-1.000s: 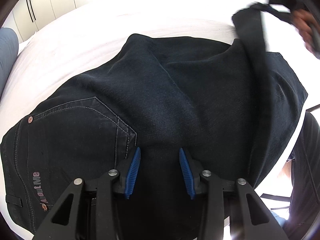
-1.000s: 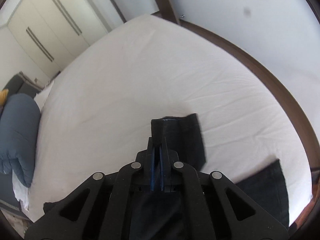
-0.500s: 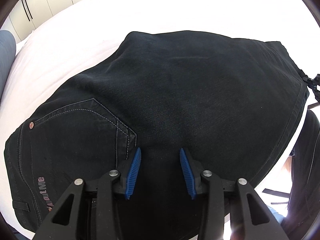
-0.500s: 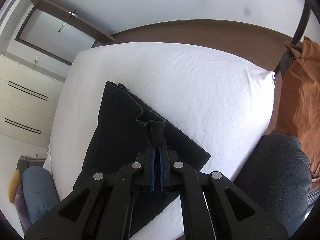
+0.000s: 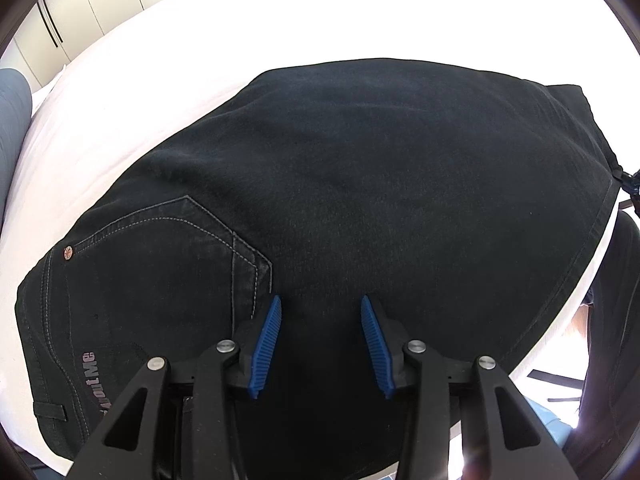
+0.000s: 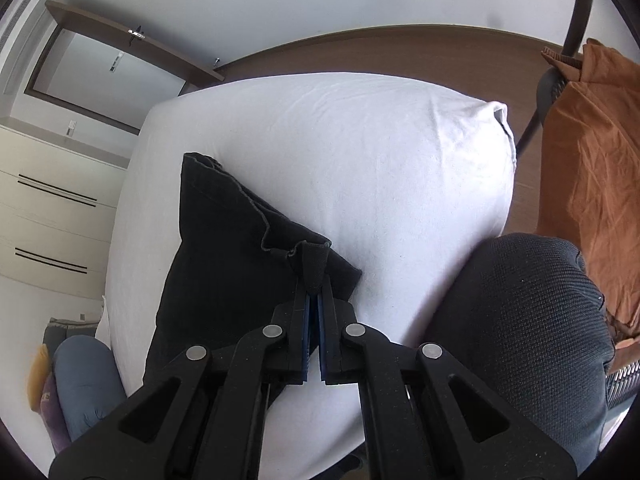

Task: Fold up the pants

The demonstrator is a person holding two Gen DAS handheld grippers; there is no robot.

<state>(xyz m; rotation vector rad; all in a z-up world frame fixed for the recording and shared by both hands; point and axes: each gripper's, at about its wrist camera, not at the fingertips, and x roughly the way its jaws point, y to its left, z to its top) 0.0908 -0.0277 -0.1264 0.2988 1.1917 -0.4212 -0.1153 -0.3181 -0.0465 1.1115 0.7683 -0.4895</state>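
Black jeans lie folded on the white bed, back pocket and waistband at the lower left. My left gripper is open, its blue pads resting over the jeans near the pocket's corner, holding nothing. In the right wrist view the jeans lie flat on the bed. My right gripper is shut on the hem corner of the jeans at the near right corner of the fold.
White wardrobes stand behind the bed. A dark wooden headboard and a door are at the back. An orange cloth hangs on a chair at the right. A person's dark-clad knee is near the bed's corner. A blue pillow lies at the lower left.
The right gripper carried the pant leg end over the jeans and laid it down at the right side; the fold now lies flat. The left gripper stayed in place, open.
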